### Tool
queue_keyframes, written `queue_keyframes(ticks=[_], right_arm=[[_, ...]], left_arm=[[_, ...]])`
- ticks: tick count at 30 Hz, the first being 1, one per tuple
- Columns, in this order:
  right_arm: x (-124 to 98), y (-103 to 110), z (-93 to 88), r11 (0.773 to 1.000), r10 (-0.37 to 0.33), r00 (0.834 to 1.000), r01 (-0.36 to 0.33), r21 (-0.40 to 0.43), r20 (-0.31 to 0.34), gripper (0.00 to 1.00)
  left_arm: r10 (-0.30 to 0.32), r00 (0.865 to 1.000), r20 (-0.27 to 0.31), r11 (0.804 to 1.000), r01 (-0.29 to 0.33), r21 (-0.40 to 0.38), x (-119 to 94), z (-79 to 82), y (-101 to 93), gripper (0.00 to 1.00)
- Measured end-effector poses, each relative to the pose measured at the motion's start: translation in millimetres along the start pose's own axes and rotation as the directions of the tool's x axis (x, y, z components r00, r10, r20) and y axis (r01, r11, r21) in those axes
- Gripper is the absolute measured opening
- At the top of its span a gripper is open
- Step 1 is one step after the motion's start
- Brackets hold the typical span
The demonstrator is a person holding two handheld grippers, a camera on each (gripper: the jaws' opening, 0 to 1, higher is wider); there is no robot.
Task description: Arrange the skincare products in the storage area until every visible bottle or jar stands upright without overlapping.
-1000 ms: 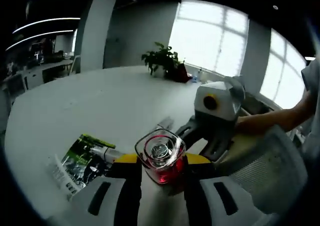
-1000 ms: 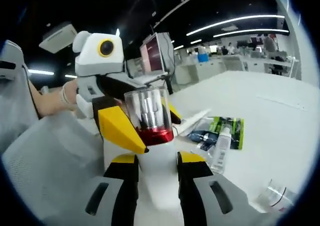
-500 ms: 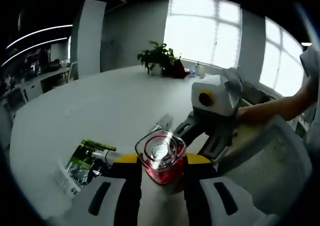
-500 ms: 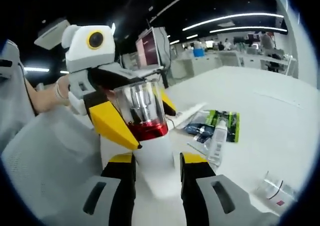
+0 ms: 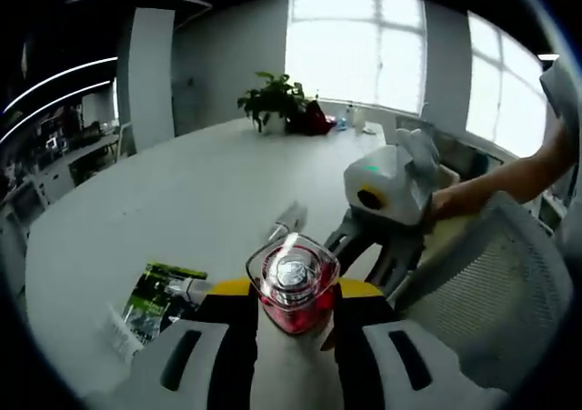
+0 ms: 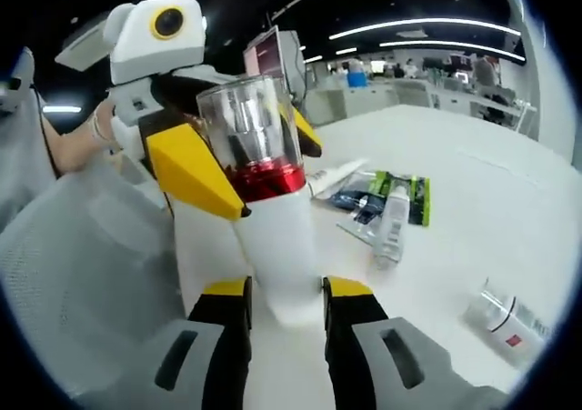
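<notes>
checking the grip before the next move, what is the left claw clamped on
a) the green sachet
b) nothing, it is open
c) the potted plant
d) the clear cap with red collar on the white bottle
d: in the right gripper view the left claw has its yellow tips closed around the clear cap with a red collar atop the white bottle, while the green sachet lies on the table.

sachet (image 5: 153, 303) print too blurred

Big bright windows (image 5: 355, 42), potted plant (image 5: 270, 101) on white table (image 5: 164, 201), ceiling light strips (image 6: 427, 35), mesh chair (image 5: 491, 310)
</notes>
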State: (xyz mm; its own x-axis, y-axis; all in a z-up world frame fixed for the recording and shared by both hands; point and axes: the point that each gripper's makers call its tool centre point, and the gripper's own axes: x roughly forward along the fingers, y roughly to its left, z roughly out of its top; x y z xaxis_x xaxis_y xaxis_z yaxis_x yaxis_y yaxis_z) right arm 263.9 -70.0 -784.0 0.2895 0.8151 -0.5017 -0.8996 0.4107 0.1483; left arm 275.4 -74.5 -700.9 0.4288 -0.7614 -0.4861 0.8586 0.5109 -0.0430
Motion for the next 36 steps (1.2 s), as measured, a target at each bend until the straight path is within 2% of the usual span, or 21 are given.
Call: queue_keyframes(ticks=[3, 9, 16, 20, 26, 28, 31, 34, 36], right_arm=[[2, 2, -0.4, 1.0, 0.024, 1.0, -0.024, -0.013, -0.017, 0.27], [4, 7, 1.0, 0.989, 0.062, 0.997, -0.068, -0.133, -0.051, 0.26], [4, 10, 0.0, 0.971, 0.087, 0.993, -0.102, -0.217, -0.077, 0.25], [4, 12, 0.0, 0.966, 0.11, 0.99, -0.127, -0.227, -0.085, 0.24], [4, 19, 1.9, 0.934, 0.168, 0.977, -0.202, -0.296, -0.135, 0.24], [4, 21, 2.2, 0.909, 0.203, 0.968, -0.243, -0.339, -0.15, 0.24], [3, 25, 0.9, 0.885, 0.25, 0.951, -0.301, -0.356, -0.182, 0.24], [4, 25, 1.9, 0.878, 0.258, 0.946, -0.315, -0.36, -0.199, 0.24], [4, 24, 2.3, 0.881, 0.254, 0.944, -0.315, -0.352, -0.209, 0.25]], left_arm=[[-0.015, 1.0, -0.013, 1.0, 0.015, 0.023, -1, -1.0, -2.6, 0.26], [-0.049, 0.998, -0.025, 0.997, 0.051, 0.059, -4, -2.5, -6.1, 0.27], [-0.1, 0.995, -0.003, 0.99, 0.1, 0.103, -7, -0.3, -10.2, 0.29], [-0.123, 0.992, 0.004, 0.985, 0.121, 0.118, -8, 0.0, -12.5, 0.3], [-0.138, 0.99, 0.006, 0.981, 0.135, 0.141, -9, -0.8, -13.9, 0.31], [-0.141, 0.99, 0.007, 0.979, 0.138, 0.152, -9, -0.2, -15.2, 0.31], [-0.148, 0.989, 0.005, 0.976, 0.145, 0.163, -8, -1.1, -15.3, 0.33], [-0.154, 0.988, 0.003, 0.975, 0.152, 0.164, -8, -1.7, -17.0, 0.32], [-0.152, 0.988, 0.004, 0.97, 0.148, 0.193, -6, -1.4, -16.6, 0.32]])
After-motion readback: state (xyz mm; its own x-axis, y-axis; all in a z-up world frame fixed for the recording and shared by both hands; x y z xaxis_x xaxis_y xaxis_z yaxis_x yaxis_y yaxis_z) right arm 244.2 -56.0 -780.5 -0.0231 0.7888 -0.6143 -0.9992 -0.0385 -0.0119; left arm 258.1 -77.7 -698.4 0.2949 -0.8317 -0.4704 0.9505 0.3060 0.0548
